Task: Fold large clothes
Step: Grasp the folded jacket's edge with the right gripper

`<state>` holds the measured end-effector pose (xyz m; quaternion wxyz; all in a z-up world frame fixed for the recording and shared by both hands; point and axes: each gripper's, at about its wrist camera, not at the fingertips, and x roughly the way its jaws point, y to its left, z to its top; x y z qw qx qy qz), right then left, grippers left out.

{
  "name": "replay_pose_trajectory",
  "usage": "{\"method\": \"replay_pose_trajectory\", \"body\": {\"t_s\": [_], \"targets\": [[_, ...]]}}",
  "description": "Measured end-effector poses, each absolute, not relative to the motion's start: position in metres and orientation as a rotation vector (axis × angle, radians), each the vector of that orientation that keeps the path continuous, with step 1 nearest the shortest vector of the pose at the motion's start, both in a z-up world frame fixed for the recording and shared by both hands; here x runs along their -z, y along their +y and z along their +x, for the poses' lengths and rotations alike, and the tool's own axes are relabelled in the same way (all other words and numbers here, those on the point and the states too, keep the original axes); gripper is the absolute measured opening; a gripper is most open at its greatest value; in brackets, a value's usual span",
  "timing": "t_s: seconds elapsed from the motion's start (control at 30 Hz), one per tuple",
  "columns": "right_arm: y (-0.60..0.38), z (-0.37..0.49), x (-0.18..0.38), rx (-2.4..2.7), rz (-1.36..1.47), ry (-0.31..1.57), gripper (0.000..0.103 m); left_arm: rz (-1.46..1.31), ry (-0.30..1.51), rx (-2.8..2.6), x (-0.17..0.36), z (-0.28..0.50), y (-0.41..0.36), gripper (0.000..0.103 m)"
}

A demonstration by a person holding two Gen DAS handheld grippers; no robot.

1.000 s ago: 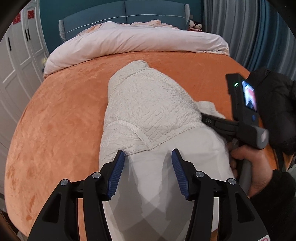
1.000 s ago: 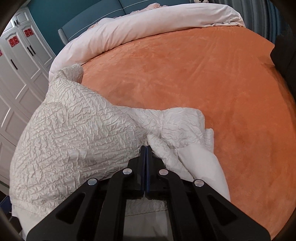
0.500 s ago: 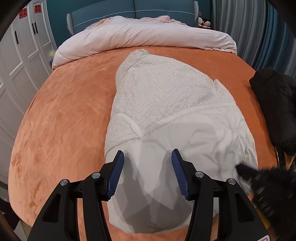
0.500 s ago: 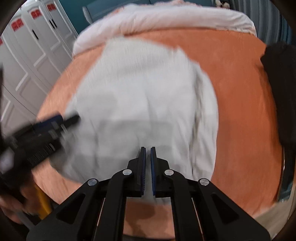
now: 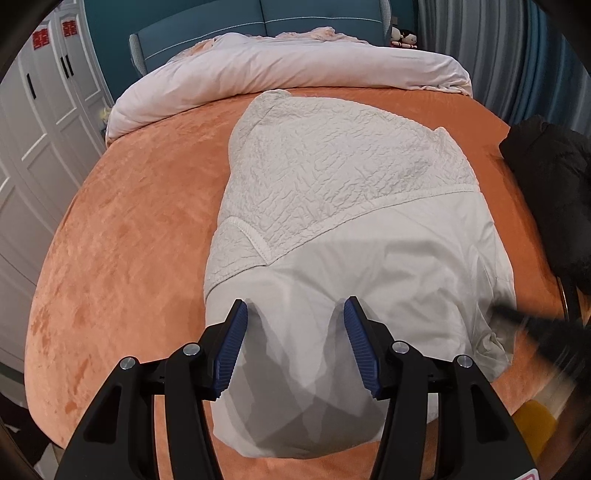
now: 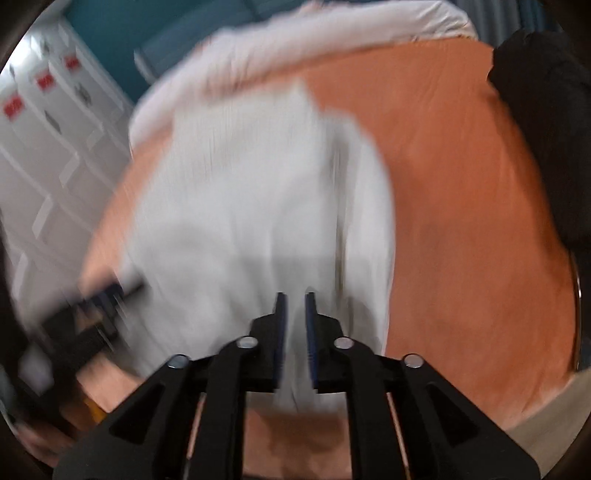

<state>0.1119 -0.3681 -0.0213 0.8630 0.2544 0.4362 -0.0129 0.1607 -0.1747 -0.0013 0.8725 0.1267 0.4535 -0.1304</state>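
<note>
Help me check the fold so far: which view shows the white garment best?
The left wrist view: it is sharp and shows the white garment lying on the orange bedspread, crinkled layer folded over the smooth one. The right wrist view shows the same garment only as a motion-blurred pale shape.

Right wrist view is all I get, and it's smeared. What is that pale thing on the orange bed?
Observer: A cream garment, folded over. The far part is crinkled fabric, and the near part shows smooth lining.
Operator: Is the other tool gripping it?
Observer: No. The left tool hovers open over the smooth part, with nothing pinched between its pads.
Operator: Anything small I'd miss?
Observer: Two little dolls sit at the right end of the headboard.
</note>
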Motion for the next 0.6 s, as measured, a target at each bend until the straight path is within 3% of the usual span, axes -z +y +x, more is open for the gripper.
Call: {"method": "replay_pose_trajectory", "body": {"t_s": [0.03,0.1,0.3,0.37,0.4,0.43,0.6], "targets": [[-0.378,0.12,0.013,0.027,0.553,0.884,0.029,0.269,0.944,0.271,0.002,0.161,-0.175,0.052],[-0.389,0.138,0.005,0.054,0.54,0.862,0.04,0.267,0.943,0.27,0.002,0.16,-0.175,0.052],[-0.389,0.199,0.026,0.04,0.548,0.928,0.049,0.143,0.924,0.292,-0.021,0.17,-0.157,0.052],[-0.385,0.207,0.034,-0.024,0.584,0.939,0.035,0.137,0.901,0.282,-0.03,0.178,-0.152,0.052],[-0.391,0.209,0.03,-0.051,0.598,0.932,0.021,0.133,0.893,0.273,-0.033,0.185,-0.15,0.052],[-0.389,0.208,0.027,-0.066,0.603,0.909,0.013,0.126,0.889,0.27,-0.035,0.191,-0.147,0.052],[-0.411,0.171,0.02,0.021,0.632,0.797,0.007,0.115,0.907,0.274,-0.031,0.21,-0.15,0.052]]}}
